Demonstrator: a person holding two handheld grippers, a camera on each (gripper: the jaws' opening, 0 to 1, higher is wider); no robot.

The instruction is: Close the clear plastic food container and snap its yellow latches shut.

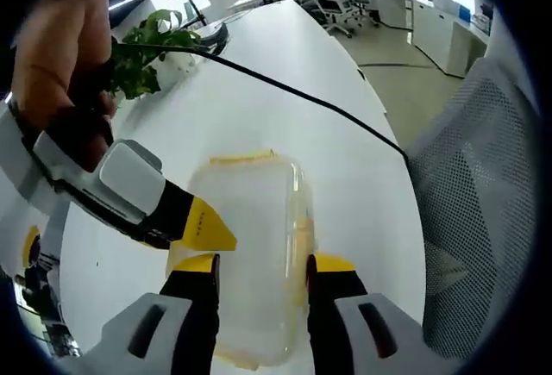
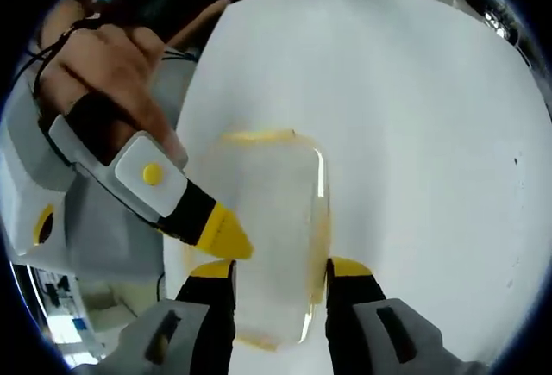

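The clear plastic food container (image 1: pixel 254 254) (image 2: pixel 263 237), lid down, nothing seen inside, is set on the white table (image 1: pixel 285 116) (image 2: pixel 405 116). It is straddled by the spread left gripper (image 1: pixel 261 276) and right gripper (image 2: pixel 279 282); contact cannot be told.

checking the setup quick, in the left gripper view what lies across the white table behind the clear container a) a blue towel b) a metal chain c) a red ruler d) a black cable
d, a thin black cable runs across the white table beyond the clear container, from near the green plant toward the mesh chair.
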